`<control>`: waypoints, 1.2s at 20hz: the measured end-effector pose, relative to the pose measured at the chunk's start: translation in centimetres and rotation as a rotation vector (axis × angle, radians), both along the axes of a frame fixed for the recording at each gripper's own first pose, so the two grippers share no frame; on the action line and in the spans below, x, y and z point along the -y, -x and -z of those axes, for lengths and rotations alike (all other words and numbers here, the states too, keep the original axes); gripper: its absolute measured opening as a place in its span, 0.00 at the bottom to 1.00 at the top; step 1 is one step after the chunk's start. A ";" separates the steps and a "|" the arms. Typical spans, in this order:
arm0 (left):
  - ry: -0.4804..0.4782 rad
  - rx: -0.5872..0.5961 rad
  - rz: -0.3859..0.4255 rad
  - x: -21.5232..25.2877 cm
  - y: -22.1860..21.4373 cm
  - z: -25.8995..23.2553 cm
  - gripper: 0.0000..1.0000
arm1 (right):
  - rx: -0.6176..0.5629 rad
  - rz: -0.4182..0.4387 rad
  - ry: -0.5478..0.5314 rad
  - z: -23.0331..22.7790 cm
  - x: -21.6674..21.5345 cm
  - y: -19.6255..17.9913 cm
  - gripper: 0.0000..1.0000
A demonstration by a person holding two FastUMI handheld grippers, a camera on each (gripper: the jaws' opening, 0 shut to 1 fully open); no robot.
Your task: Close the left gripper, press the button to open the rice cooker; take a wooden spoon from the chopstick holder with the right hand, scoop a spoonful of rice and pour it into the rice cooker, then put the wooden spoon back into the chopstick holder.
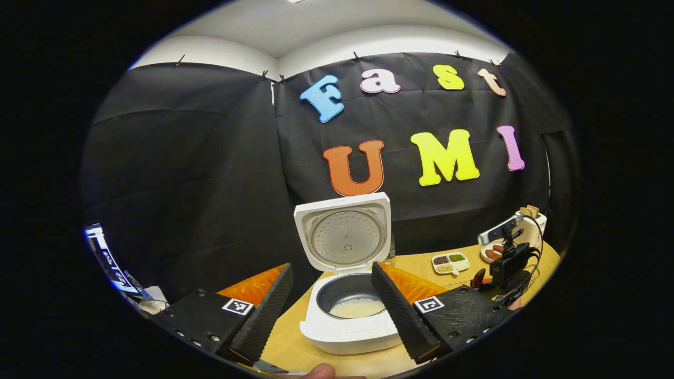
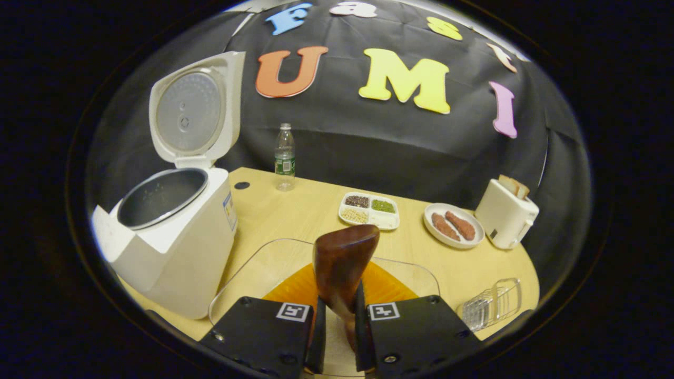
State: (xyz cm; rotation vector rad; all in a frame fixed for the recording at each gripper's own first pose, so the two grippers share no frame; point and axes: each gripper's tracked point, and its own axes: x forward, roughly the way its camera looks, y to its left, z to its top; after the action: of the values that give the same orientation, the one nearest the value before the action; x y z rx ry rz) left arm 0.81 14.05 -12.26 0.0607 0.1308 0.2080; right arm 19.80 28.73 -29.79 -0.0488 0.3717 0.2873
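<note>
Cooker lid up, rice already in the pot, so likely on the last step: returning the spoon to the holder. Right gripper clamped on the spoon handle, bowl pointing up and forward over the table, cooker off to its left. Next: swing right toward the holder at the table edge, tip the spoon down, release inside. Left gripper spread wide, empty, hovering before the open cooker.

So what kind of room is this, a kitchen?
Probably a pretend kitchen in a test booth: a white rice cooker with its lid up, a white toaster and a round white plate of sausages on a wooden table.
</note>
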 end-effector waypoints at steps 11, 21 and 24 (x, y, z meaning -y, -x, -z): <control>-0.013 0.007 -0.007 -0.2 -0.2 -0.2 0.95 | -0.175 0.070 -0.613 0.1 0.4 0.1 0.28; -0.030 0.009 -0.008 -0.4 -0.7 -0.8 0.95 | -0.256 0.181 -0.893 0.7 3.6 -0.7 0.27; -0.035 0.015 -0.010 -0.4 -0.9 -1.0 0.95 | -0.274 0.201 -0.985 0.3 4.4 -0.8 0.27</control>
State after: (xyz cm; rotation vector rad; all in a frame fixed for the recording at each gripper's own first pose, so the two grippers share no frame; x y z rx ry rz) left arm 1.72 14.48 -11.31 0.0934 0.1123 0.2203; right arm 20.63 24.29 -30.06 0.9981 0.4688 0.2530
